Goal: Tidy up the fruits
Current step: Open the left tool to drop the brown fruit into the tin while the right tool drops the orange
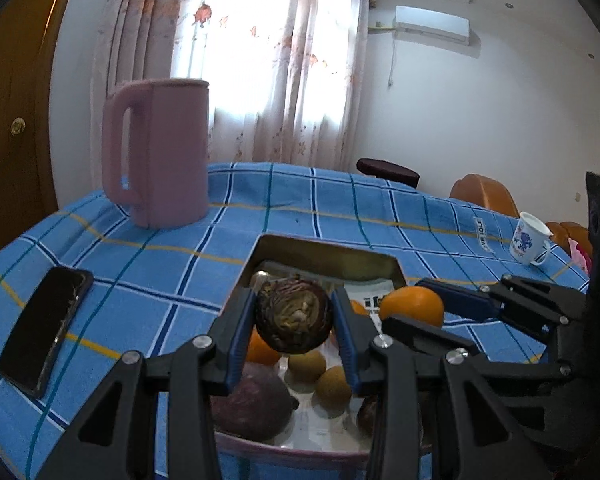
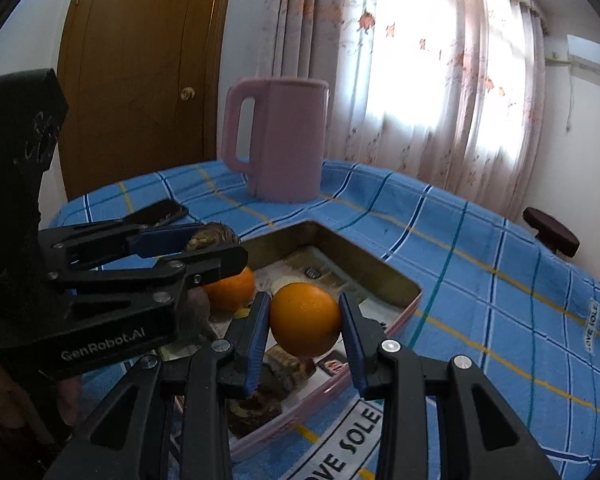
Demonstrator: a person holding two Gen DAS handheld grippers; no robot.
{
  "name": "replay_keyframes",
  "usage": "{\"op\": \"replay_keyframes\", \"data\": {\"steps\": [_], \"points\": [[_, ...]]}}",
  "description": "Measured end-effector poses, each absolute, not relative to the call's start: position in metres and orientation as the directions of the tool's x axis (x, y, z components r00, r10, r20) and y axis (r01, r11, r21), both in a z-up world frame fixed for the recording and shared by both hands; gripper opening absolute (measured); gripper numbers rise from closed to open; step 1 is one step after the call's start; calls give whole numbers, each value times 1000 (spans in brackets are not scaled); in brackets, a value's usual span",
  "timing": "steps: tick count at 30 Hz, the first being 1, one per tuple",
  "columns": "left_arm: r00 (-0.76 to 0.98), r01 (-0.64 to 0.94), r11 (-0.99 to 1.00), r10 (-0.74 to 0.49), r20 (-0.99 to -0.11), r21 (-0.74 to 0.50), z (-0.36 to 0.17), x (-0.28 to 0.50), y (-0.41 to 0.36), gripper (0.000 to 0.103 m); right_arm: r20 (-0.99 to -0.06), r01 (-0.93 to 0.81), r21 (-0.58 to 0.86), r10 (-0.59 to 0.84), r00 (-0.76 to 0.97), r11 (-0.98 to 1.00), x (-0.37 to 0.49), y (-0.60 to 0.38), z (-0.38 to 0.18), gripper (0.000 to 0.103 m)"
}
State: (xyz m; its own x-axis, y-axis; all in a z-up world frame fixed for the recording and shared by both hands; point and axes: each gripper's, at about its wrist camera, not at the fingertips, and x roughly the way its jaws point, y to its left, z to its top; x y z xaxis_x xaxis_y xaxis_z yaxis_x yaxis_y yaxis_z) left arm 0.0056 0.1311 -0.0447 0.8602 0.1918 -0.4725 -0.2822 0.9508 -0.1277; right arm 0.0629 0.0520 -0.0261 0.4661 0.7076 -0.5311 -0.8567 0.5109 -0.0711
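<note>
Your left hand-held gripper [image 1: 294, 316] clenched a wrinkled dark passion fruit [image 1: 294, 314] over the tin tray [image 1: 324, 250], your right hand-held gripper [image 2: 304, 320] clamped an orange [image 2: 304, 319] beside it; you needed steady, separated lowering.

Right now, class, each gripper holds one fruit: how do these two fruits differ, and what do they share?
The left gripper holds a dark purple, wrinkled fruit; the right gripper holds a smooth, bright orange. The purple fruit looks shrivelled and dull, the orange firm and glossy. Both are roundish, clamped between blue-padded fingers, and raised above the tray.
</note>
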Motion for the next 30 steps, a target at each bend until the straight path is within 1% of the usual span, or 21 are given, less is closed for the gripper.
{"op": "replay_keyframes", "data": {"steps": [5,6,7,8,9,11,14,16,18,22,24,30], "points": [[853,-287,948,188,-486,-138,-51,4,135,42,-573,-869,-72,693,438,490,62,59,-33,37],[854,-291,947,191,-485,-139,-51,3,136,45,-576,-869,-78,689,439,489,61,60,-34,38],[854,-295,945,195,-482,-139,-51,2,136,49,-579,-870,-80,688,438,487,60,61,-35,41],[855,-302,943,203,-478,-140,-50,0,136,60,-582,-871,-81,687,436,484,59,61,-35,52],[855,-314,940,216,-471,-138,-48,-2,137,70,-580,-869,-84,685,440,487,58,61,-35,60],[864,-319,938,229,-449,-136,-43,-7,137,74,-573,-869,-88,689,444,487,55,59,-33,61],[871,-318,938,233,-433,-135,-36,-12,137,75,-565,-860,-100,683,463,500,54,53,-29,61],[875,-322,937,239,-421,-136,-31,-16,137,79,-557,-847,-102,675,484,522,55,48,-26,61],[880,-325,937,248,-406,-131,-27,-19,135,86,-553,-833,-93,668,499,545,57,40,-22,61],[887,-321,939,253,-387,-122,-20,-25,132,90,-540,-807,-96,651,534,582,57,27,-15,62],[892,-320,939,254,-375,-125,-17,-28,131,95,-529,-798,-93,649,547,596,56,20,-11,63],[896,-312,943,252,-365,-117,-15,-32,126,97,-499,-774,-82,646,577,628,49,3,-1,65]]}}
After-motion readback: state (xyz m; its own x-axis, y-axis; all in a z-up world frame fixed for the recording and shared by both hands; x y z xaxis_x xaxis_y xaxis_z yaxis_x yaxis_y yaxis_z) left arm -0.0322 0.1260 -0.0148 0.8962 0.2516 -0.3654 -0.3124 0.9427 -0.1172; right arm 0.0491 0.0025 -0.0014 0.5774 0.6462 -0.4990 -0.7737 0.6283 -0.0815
